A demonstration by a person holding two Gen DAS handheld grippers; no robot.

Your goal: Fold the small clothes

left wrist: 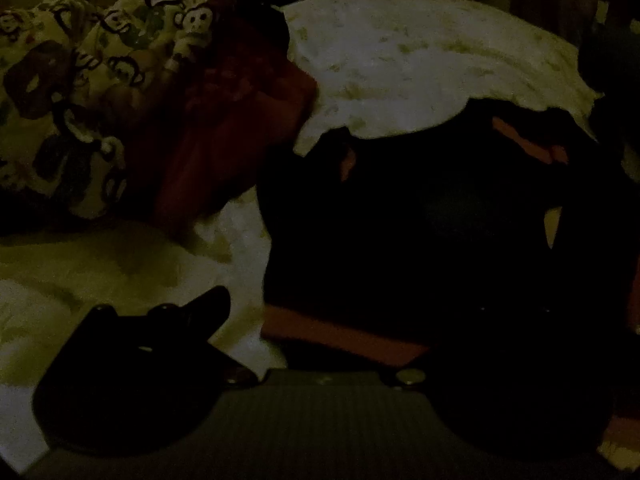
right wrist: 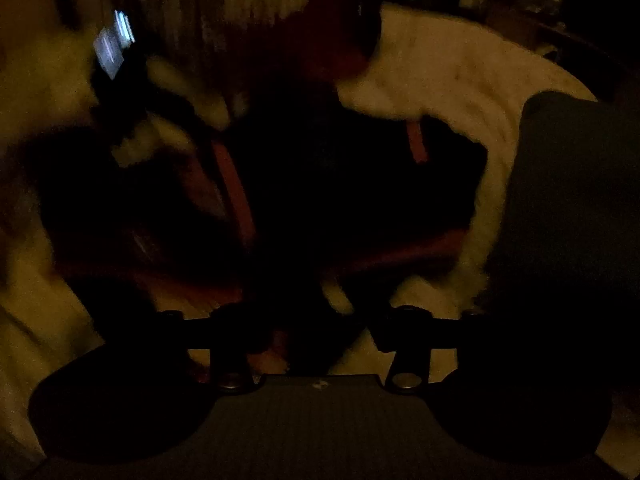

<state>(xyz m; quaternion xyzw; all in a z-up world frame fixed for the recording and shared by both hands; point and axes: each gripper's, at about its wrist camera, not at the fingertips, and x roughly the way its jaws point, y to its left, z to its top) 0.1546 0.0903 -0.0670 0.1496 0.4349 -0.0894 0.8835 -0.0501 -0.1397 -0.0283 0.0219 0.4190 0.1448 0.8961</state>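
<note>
In dim light, the right gripper hung spread and empty above a dark red-trimmed garment on the pale bedding, the left gripper's state unclear; a blind regrasp risked snagging bedding.

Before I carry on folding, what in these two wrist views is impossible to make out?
- Dark garment, left wrist view: its shape and folds are lost in the dim light.
- Left gripper, left wrist view: its right finger merges with the dark cloth, so open or shut is unclear.
- Right wrist view: motion blur smears the printed clothes.
- White cloth, left wrist view: covers the garment's far edge.
</note>
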